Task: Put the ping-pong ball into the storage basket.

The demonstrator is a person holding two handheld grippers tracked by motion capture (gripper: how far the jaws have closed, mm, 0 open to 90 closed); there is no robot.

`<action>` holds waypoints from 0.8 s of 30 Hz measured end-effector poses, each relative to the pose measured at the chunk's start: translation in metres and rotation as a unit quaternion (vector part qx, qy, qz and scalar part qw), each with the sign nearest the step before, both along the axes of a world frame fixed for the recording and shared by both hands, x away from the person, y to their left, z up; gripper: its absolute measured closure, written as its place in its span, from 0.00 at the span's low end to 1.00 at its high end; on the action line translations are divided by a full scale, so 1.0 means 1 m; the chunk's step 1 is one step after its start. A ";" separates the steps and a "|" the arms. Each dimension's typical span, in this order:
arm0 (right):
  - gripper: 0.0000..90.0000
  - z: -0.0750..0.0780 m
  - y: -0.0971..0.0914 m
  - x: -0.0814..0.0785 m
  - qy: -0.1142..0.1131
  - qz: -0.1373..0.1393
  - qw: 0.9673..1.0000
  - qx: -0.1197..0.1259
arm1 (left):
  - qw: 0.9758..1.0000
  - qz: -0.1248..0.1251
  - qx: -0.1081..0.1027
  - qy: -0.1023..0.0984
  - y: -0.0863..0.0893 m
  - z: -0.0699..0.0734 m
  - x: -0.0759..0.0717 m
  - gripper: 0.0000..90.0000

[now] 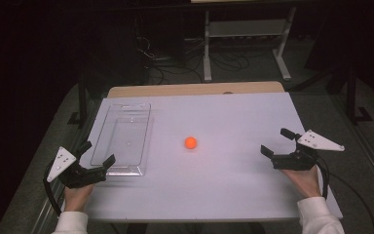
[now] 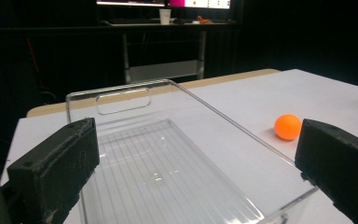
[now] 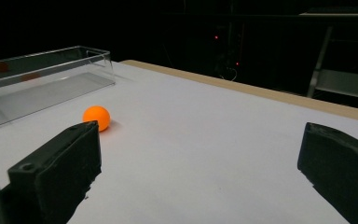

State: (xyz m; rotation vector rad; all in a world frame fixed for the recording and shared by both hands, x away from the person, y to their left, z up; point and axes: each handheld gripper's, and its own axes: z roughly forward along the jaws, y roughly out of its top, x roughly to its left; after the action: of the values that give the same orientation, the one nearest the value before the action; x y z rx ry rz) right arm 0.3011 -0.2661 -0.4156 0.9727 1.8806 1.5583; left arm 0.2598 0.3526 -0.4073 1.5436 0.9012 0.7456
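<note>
A small orange ball (image 1: pixel 190 142) rests on the white table near its middle; it also lies past the tray's right wall in the left gripper view (image 2: pixel 287 126) and left of centre in the right gripper view (image 3: pixel 96 116). A clear plastic tray (image 1: pixel 122 139) sits empty at the table's left, its near end between the left jaws (image 2: pixel 168 172). My left gripper (image 1: pixel 96 155) stands open at the tray's near corner. My right gripper (image 1: pixel 277 141) stands open at the right edge, well apart from the ball, nothing between its jaws.
The white table sheet (image 1: pixel 224 185) has free room between the ball and both grippers. A wooden table edge (image 1: pixel 195 89) runs along the back. Beyond it the floor is dark, with a metal rack (image 1: pixel 246 29) and cables.
</note>
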 end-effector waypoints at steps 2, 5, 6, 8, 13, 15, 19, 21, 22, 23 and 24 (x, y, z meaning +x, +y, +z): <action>0.00 0.000 0.000 -0.001 0.000 -0.001 1.000 -0.001 | 1.000 -0.002 0.005 -0.001 -0.001 0.000 0.000 0.00; 0.00 0.000 0.000 -0.001 0.000 -0.001 1.000 -0.003 | 1.000 -0.004 0.008 -0.004 -0.002 0.003 -0.002 0.00; 0.00 0.000 0.000 -0.001 -0.001 -0.002 1.000 -0.004 | 1.000 -0.004 0.010 -0.004 -0.002 0.004 -0.003 0.00; 0.00 0.000 0.000 -0.001 0.000 -0.003 1.000 -0.004 | 1.000 -0.005 0.009 -0.008 -0.002 0.007 -0.005 0.00; 0.00 0.000 0.001 -0.002 0.000 -0.005 1.000 -0.008 | 1.000 -0.008 0.014 -0.001 -0.002 0.011 -0.002 0.00; 0.00 0.000 0.001 -0.002 -0.001 -0.006 1.000 -0.009 | 1.000 -0.007 0.017 0.001 -0.002 0.012 -0.001 0.00; 0.00 0.000 0.000 -0.002 -0.002 -0.008 1.000 -0.009 | 1.000 -0.009 0.023 0.005 -0.002 0.014 0.000 0.00; 0.00 0.000 0.001 -0.003 0.000 -0.007 1.000 -0.010 | 1.000 -0.010 0.026 0.006 -0.002 0.016 0.001 0.00; 0.00 0.000 0.001 -0.003 -0.001 -0.007 1.000 -0.011 | 1.000 -0.010 0.026 0.007 -0.003 0.017 0.001 0.00; 0.00 0.000 0.001 -0.002 -0.001 -0.007 1.000 -0.013 | 0.999 -0.012 0.029 0.008 -0.002 0.020 0.002 0.00; 0.00 0.000 0.001 -0.003 -0.001 -0.007 1.000 -0.013 | 0.999 -0.012 0.029 0.008 -0.002 0.020 0.002 0.00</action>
State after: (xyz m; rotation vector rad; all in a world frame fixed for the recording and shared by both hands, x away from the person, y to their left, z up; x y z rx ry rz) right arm 0.2986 -0.2647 -0.4158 0.9707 1.8848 1.5227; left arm 0.2618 0.3501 -0.3874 1.6104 0.8796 0.7484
